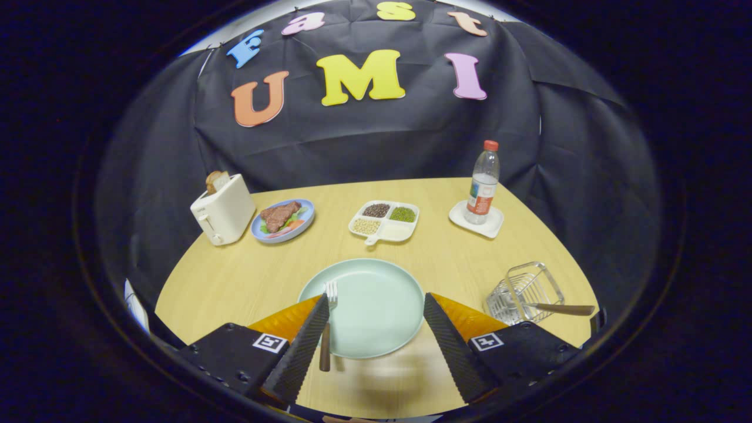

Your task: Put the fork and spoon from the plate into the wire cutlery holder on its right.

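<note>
A pale green plate [382,305] lies on the wooden table just ahead of my fingers. A fork [328,329] with a brown handle rests on the plate's left rim, its tines on the plate and its handle hanging off toward me, right beside my left finger [305,346]. To the right of the plate lies the wire cutlery holder [524,292], tipped on its side, with a brown-handled utensil [558,308] sticking out of it to the right. My gripper [376,346] is open, spanning the near part of the plate with nothing between its fingers.
Farther back stand a white toaster [223,210] with bread, a blue plate of meat and vegetables [283,220], a white divided dish of beans and grains [385,221], and a water bottle [483,183] on a white coaster. The table's rounded edge curves close on both sides.
</note>
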### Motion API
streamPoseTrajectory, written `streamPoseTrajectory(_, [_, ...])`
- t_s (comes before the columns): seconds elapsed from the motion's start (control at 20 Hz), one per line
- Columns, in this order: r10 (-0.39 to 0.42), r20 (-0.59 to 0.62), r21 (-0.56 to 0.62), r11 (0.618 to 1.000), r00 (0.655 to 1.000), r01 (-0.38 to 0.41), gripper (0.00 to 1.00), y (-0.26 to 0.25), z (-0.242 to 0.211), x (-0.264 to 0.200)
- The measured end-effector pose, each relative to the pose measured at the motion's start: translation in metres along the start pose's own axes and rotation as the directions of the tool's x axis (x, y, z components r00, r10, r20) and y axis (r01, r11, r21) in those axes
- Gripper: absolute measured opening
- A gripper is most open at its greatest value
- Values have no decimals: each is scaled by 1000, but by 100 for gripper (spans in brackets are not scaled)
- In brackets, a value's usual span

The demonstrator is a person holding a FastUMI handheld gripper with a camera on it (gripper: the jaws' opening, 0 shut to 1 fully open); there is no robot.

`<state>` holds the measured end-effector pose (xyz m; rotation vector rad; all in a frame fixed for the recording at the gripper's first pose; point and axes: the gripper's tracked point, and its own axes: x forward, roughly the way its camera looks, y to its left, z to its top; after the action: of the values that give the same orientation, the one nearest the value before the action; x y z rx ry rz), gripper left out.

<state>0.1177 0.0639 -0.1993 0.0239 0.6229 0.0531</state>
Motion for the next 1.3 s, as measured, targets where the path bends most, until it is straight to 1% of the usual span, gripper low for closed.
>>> streamPoseTrajectory(0.15, [41, -80, 5, 999, 996, -41, 97, 16, -18, 22])
streamPoseTrajectory(0.55, [67, -216, -6, 998, 974, -70, 97, 40, -52, 66])
streamPoseTrajectory(0.75, [85, -283, 8, 996, 956, -86, 97, 49, -68, 80])
streamPoseTrajectory(0.8, [79, -300, 10, 997, 951, -79, 97, 48, -72, 83])
streamPoseTrajectory(1.0, [77, -335, 19, 997, 939, -75, 82, 50, -77, 92])
streamPoseTrajectory(1.05, [78, -344, 14, 997, 936, -78, 75, 52, -80, 94])
streamPoseTrajectory(1.1, [75, -344, 7, 997, 936, -77, 72, 51, -78, 94])
streamPoseTrajectory(1.15, [81, -349, 12, 997, 934, -82, 68, 53, -78, 95])
streamPoseTrajectory(1.2, [99, -364, 27, 995, 926, -96, 68, 56, -79, 95])
streamPoseTrajectory(1.3, [137, -381, 55, 991, 914, -125, 57, 63, -80, 97])
